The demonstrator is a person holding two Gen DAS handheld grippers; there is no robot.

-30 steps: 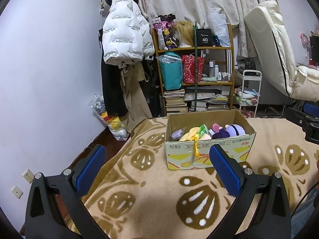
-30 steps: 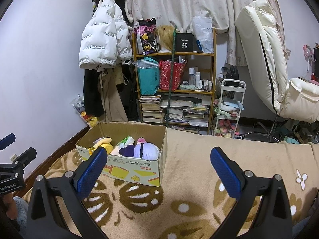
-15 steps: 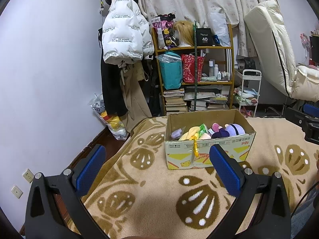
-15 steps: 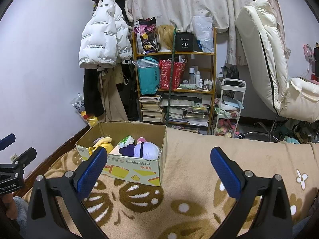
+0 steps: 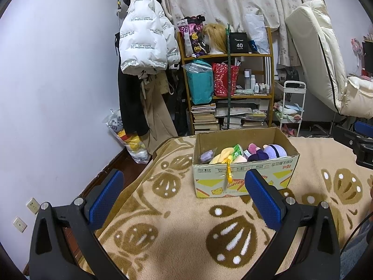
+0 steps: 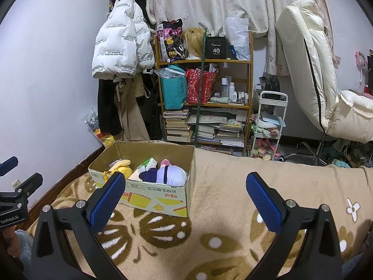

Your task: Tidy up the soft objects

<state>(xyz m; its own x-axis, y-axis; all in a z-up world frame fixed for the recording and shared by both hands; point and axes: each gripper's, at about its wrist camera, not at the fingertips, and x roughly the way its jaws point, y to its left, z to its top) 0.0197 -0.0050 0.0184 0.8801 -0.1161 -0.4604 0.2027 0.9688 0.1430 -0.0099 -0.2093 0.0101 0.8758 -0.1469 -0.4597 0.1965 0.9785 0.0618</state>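
Note:
An open cardboard box (image 5: 247,177) stands on the beige patterned blanket (image 5: 177,221). It holds several soft toys: a purple-and-white plush (image 5: 274,151), a yellow plush (image 5: 223,155), a green packet (image 5: 238,150). The box also shows in the right wrist view (image 6: 160,200), with the purple plush (image 6: 170,175) and yellow plush (image 6: 122,166) inside. My left gripper (image 5: 184,198) is open and empty, held short of the box. My right gripper (image 6: 184,198) is open and empty, to the right of the box.
A wooden shelf (image 6: 205,98) with books and bags stands behind the bed. A white jacket (image 5: 146,46) hangs on the left wall. A cream chair (image 6: 321,81) is at the right. A white cart (image 6: 268,126) stands beside the shelf.

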